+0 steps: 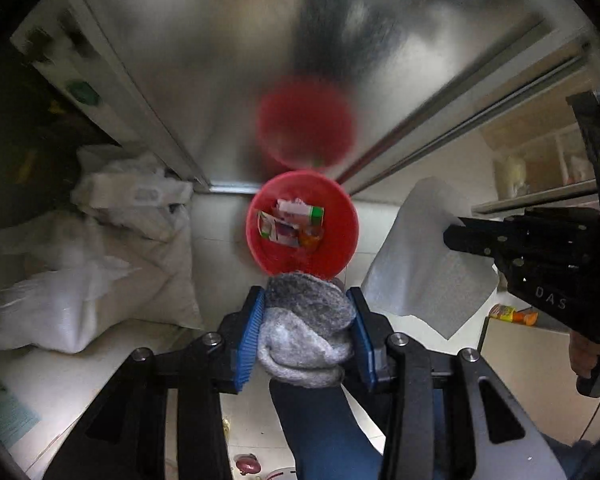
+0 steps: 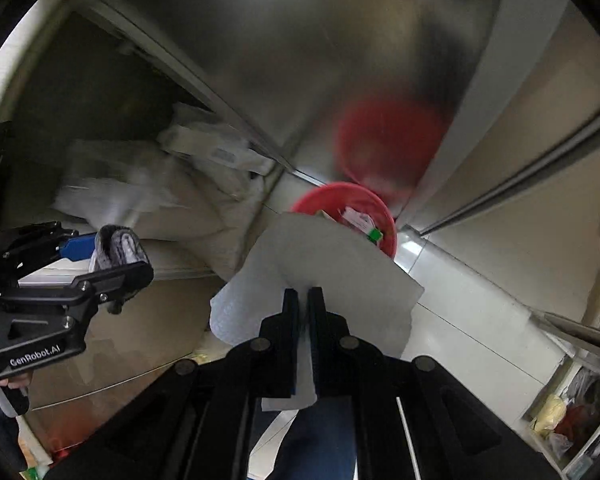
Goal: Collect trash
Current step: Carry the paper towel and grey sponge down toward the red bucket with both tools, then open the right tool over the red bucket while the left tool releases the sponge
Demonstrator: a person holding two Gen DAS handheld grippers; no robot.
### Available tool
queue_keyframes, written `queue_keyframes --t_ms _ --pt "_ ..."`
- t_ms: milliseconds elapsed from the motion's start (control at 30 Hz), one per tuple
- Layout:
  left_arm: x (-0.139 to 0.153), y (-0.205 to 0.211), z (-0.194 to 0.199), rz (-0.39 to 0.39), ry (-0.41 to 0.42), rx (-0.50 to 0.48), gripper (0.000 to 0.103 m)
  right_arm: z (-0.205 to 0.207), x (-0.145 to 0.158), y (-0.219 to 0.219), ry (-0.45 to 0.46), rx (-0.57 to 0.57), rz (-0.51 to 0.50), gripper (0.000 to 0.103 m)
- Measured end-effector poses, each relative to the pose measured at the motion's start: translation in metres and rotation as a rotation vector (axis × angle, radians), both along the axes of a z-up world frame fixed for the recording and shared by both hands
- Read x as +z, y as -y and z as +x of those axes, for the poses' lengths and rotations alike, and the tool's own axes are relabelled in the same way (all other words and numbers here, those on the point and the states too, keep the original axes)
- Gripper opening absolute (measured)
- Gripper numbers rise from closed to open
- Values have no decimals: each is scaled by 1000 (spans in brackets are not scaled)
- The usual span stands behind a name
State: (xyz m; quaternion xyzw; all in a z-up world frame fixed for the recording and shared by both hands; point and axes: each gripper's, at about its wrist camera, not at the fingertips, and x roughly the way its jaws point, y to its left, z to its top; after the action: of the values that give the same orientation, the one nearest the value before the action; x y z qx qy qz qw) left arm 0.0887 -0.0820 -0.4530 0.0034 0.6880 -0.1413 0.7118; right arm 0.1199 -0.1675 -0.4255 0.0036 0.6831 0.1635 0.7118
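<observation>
while the left gripper [image 1: 306,320] pinches a grey wad [image 1: 306,320], the right gripper [image 2: 304,300] clamps paper [image 2: 320,256] overlapping the red bin [image 2: 384,216] rim.

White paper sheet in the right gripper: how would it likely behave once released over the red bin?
The paper sheet is thin, and it drapes and curls from the right gripper, so it is probably floppy and very light. It might drift rather than drop straight into the red bin. Its embossed surface suggests easy crumpling.
</observation>
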Motion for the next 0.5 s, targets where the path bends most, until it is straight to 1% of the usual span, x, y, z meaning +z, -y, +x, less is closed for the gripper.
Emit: queue_keyframes --t_ms 33,100,133,233,300,367,433,500 --pt "-12 3 2 -1 -18 2 39 3 -16 -1 -7 0 -7 5" --pt "-37 6 8 -22 -35 2 39 8 -38 -4 -11 8 -26 5" --pt "-43 7 9 -23 -34 -1 39 11 -48 -5 -6 15 -32 5" --pt "-75 11 17 -25 -43 -3 39 18 -74 -5 31 56 -69 5" --pt "-94 13 22 -32 -49 -1 39 14 -91 7 45 76 -85 5" --pt "-108 15 25 -32 -53 -6 39 19 -105 10 47 68 -89 5" --pt "-119 15 27 -45 -64 -8 39 20 -113 15 37 50 -87 5" --pt "-129 16 31 -57 -69 -12 39 20 -118 18 44 60 -99 5"
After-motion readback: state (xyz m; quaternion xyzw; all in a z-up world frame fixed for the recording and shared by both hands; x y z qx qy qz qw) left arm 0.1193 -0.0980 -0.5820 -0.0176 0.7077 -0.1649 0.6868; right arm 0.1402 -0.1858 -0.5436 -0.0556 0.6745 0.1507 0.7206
